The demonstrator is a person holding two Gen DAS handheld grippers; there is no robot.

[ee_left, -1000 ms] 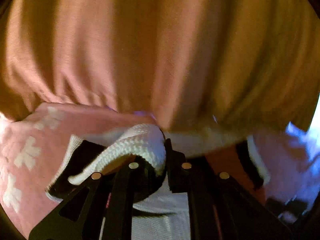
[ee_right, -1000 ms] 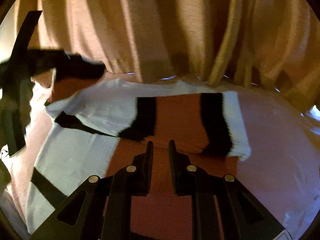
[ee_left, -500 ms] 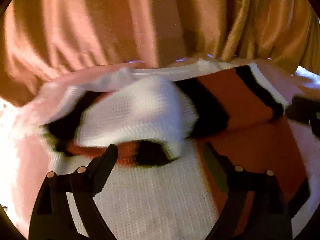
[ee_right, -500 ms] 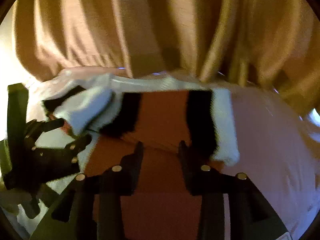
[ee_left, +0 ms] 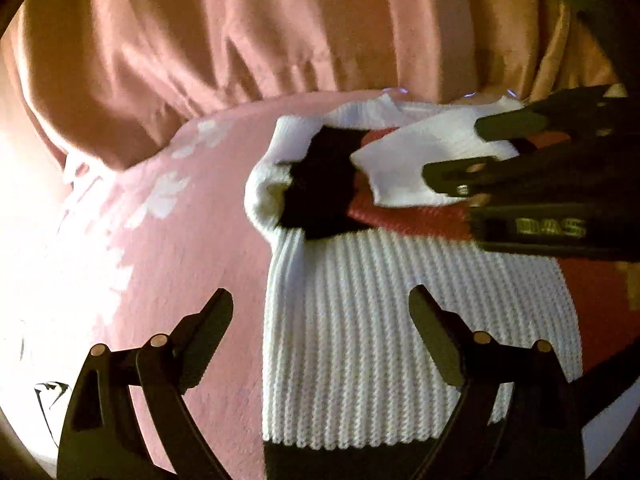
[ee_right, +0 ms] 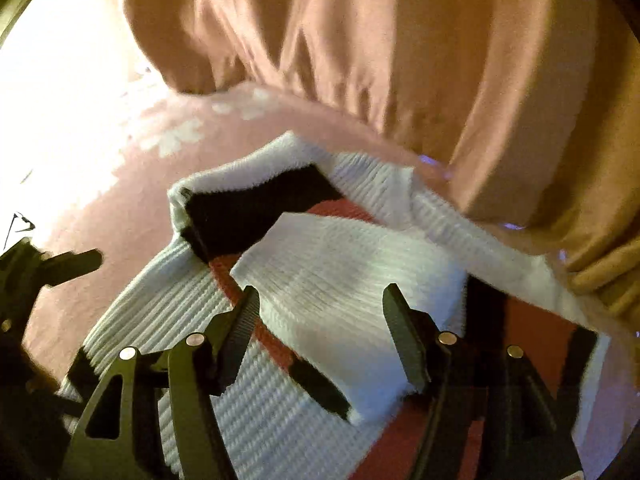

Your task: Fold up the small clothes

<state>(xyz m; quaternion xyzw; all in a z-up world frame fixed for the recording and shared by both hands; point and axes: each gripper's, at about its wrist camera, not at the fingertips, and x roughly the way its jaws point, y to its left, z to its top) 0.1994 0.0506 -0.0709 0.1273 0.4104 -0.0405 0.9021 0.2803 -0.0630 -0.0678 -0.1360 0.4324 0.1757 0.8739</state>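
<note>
Left wrist view: the left tool (ee_left: pixel 320 312) hangs with its jaws spread wide, having just been opening, and nothing is pinched between them. Below and between the jaws lies the small knitted sweater (ee_left: pixel 400 312), ribbed white with black and red bands, spread on a pink bedsheet (ee_left: pixel 180 272) printed with pale flowers. A sleeve (ee_left: pixel 416 156) with a white cuff is folded across the garment's upper part, resting over the black and red bands. The right tool (ee_left: pixel 472 152) enters from the right edge, its two black fingers (ee_left: pixel 508 125) hovering at the white cuff. An orange-brown curtain (ee_left: pixel 240 32) hangs in folds behind the bed. Strong light washes out the left side of the sheet.

Right wrist view: the right tool (ee_right: pixel 320 312) stands with its jaws partly open, having just been opening. The folded sleeve (ee_right: pixel 340 288) lies between them on the sweater (ee_right: pixel 168 312), but the pads do not press on it. The sleeve's end sits over the red band, close to the camera. The garment's white neckline edge runs along the far side, near the foot of the curtain (ee_right: pixel 440 60). The left tool (ee_right: pixel 60 268) shows at the left edge, above the pink bedsheet (ee_right: pixel 120 208) beside the sweater; how wide its jaws stand cannot be told from here.
</note>
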